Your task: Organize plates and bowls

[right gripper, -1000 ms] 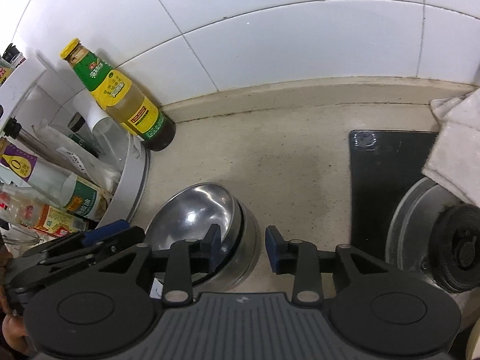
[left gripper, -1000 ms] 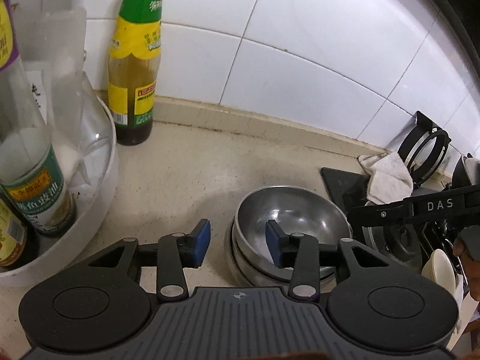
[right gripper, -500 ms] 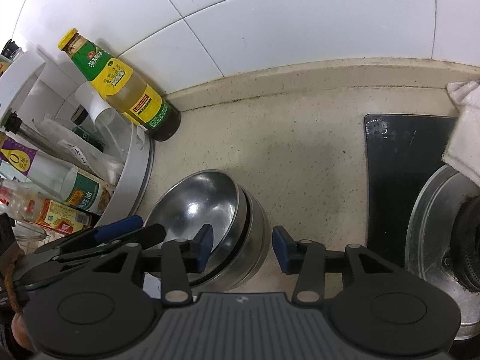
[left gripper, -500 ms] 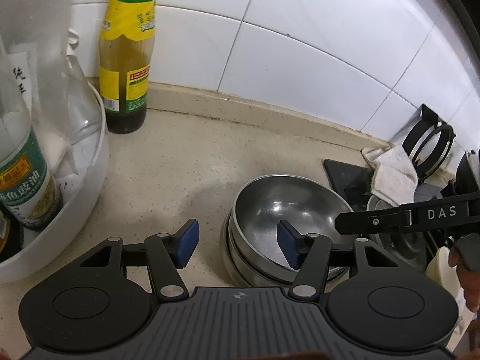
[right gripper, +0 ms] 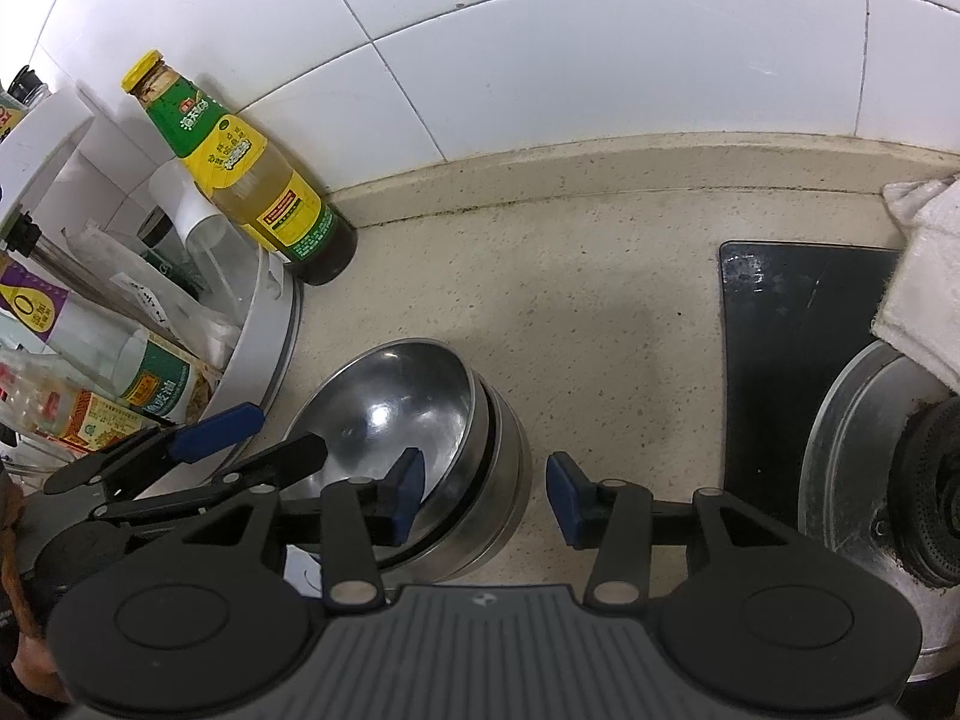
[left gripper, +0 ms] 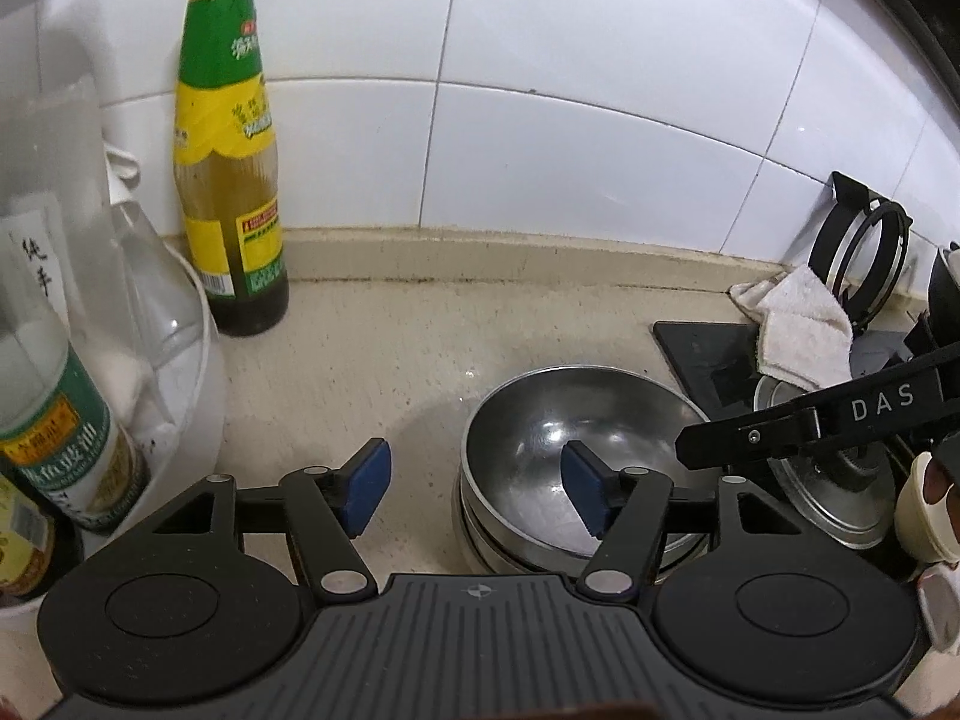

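Observation:
A stack of nested steel bowls point(left gripper: 558, 456) sits on the beige counter; it also shows in the right wrist view point(right gripper: 420, 414). My left gripper point(left gripper: 474, 492) is open and straddles the stack's left rim, with its right pad inside the top bowl. My right gripper point(right gripper: 483, 495) is open and straddles the stack's right rim, with its left pad inside the bowl and its right pad outside. Neither gripper holds anything.
A green-and-yellow sauce bottle point(left gripper: 231, 168) stands by the tiled wall. A white tub point(left gripper: 198, 372) full of condiment bottles sits at the left. A black stove top point(right gripper: 792, 348) with a burner and a white rag point(left gripper: 798, 330) lies at the right.
Both grippers have opened wider and pulled back a little. The bowl stack has stayed on the counter.

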`<state>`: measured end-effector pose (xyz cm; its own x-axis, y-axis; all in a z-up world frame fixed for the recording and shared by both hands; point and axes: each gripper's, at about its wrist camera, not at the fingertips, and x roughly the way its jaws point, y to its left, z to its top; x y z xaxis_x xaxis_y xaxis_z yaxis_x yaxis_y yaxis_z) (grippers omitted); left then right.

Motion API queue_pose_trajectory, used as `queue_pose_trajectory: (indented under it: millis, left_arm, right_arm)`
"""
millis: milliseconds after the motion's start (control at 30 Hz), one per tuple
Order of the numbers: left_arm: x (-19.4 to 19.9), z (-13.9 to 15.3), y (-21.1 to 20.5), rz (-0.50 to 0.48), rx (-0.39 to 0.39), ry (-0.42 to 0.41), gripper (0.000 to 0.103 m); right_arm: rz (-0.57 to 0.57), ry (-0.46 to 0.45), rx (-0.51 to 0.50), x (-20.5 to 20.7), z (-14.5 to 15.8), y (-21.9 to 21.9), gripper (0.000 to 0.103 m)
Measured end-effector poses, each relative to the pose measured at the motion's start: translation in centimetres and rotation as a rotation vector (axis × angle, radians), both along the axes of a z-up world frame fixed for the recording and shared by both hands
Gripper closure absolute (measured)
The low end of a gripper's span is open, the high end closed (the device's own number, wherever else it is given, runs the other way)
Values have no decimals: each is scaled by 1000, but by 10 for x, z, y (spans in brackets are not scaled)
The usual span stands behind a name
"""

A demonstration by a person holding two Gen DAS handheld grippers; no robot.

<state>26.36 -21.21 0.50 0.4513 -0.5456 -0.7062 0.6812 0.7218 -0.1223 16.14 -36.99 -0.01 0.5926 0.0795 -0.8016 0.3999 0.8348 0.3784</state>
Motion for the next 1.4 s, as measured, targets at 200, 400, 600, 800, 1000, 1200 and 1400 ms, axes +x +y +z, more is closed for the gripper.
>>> queue_pose_trajectory:
  millis: [200,400,600,800,1000,1200,1400]
  left_arm:
    - [-5,3,-1,-17,10,-41,31]
    - [-13,7,0,-23,22,-83,30]
    - [-18,11,1,-29,24,-108,27]
    - [-21,13,3,-40,26,-120,25]
    - [-27,16,10,-65,22,-135,23]
    - [-33,13,27,-117,18,-98,20]
    - [-37,9,33,-163,-4,-55,19]
  right_arm:
    - [-4,-3,4,0,0,-1,61]
    - [-3,-2,1,-1,0,0,61]
    - [0,-6,-4,-2,2,2,61]
    - [-5,-15,1,-5,2,2,60]
    - [-7,-14,-7,-7,3,3,60]
    - [-14,-22,-11,-11,6,5,60]
    - [-24,-28,-5,-14,7,9,58]
